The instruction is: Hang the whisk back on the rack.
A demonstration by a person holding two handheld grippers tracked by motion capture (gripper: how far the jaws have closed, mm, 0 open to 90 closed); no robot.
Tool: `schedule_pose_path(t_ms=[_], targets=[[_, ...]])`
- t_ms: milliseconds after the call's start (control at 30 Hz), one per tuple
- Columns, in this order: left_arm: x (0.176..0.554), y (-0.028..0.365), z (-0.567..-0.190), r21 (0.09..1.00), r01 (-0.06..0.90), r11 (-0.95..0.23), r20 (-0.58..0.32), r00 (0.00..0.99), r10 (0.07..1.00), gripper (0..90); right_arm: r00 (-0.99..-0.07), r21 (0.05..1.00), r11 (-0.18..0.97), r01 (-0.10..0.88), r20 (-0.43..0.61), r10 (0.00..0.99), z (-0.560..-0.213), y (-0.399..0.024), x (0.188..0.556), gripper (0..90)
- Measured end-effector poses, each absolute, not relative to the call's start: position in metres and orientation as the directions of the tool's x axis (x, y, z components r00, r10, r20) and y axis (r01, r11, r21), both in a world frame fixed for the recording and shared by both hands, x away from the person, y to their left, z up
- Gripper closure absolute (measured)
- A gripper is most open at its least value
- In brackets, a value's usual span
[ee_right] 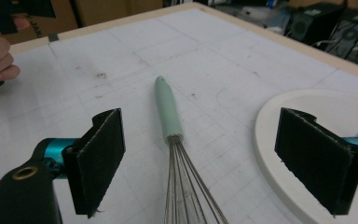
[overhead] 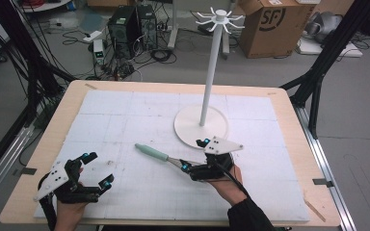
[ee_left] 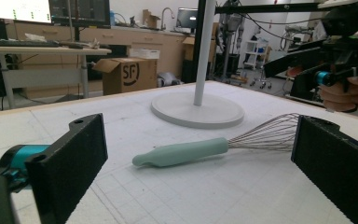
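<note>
A whisk with a mint-green handle lies on the white mat, wire head pointing to the right. My right gripper is open, its jaws on either side of the wire head. In the right gripper view, the wires run between the wide-apart jaws of that gripper and the handle points away. My left gripper stands open at the front left, apart from the whisk. The left gripper view looks between its jaws at the handle and the right gripper beyond.
A white hook stand rises from a round base just behind the right gripper. The mat covers a wooden table. On the floor behind are computer towers, cables and a cardboard box.
</note>
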State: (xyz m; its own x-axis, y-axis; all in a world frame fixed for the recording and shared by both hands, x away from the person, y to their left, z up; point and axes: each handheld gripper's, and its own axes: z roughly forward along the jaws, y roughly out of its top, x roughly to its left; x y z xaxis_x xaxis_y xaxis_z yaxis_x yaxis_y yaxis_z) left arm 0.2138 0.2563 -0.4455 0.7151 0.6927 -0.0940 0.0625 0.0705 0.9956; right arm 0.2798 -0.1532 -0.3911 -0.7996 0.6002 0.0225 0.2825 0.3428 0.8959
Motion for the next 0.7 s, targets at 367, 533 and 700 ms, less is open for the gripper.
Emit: schedule_pose_path(t_ms=[367,533,700], targets=[[0.214,0.252,-0.446,0.995,0.065,0.072,-0.097,0.729,0.677,4.0,-0.831,0.801,0.47,0.371,0.06,0.553,-0.396,-0.115,0.312,15.2],[0.214,0.253,-0.446,0.995,0.066,0.08,-0.102,0.728,0.677,4.0,-0.842,0.776,0.497,0.389,0.08,0.533,-0.397,-0.105,0.321,19.0],[0.215,0.255,-0.446,0.994,0.067,0.081,-0.104,0.728,0.678,4.0,-0.842,0.69,0.575,0.439,0.091,0.532,-0.407,-0.092,0.329,23.7]])
